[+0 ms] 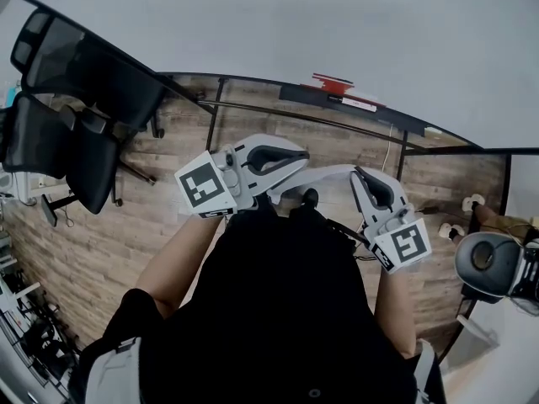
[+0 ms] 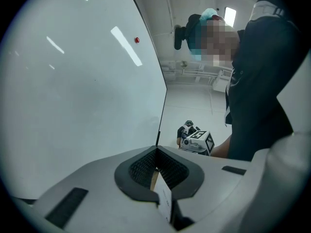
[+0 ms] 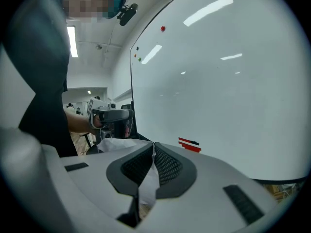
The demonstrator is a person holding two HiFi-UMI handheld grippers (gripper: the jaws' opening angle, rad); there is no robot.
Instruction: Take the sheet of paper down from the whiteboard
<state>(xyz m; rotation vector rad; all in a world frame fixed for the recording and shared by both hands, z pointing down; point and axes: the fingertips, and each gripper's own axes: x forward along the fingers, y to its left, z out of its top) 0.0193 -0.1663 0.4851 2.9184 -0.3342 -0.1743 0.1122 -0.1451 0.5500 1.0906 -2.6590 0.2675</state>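
The whiteboard fills the top of the head view and stands bare in front of me. The white sheet of paper hangs off the board, stretched between my two grippers at chest height. My left gripper is shut on one edge of the paper, which shows as a thin strip between its pads. My right gripper is shut on the opposite edge, where the paper bunches and creases beside the pads. Each gripper view also shows the other gripper, the right gripper and the left gripper.
Red markers lie on the whiteboard's ledge. Small magnets dot the board. Black office chairs stand at the left on the wooden floor. A grey round device sits at the right.
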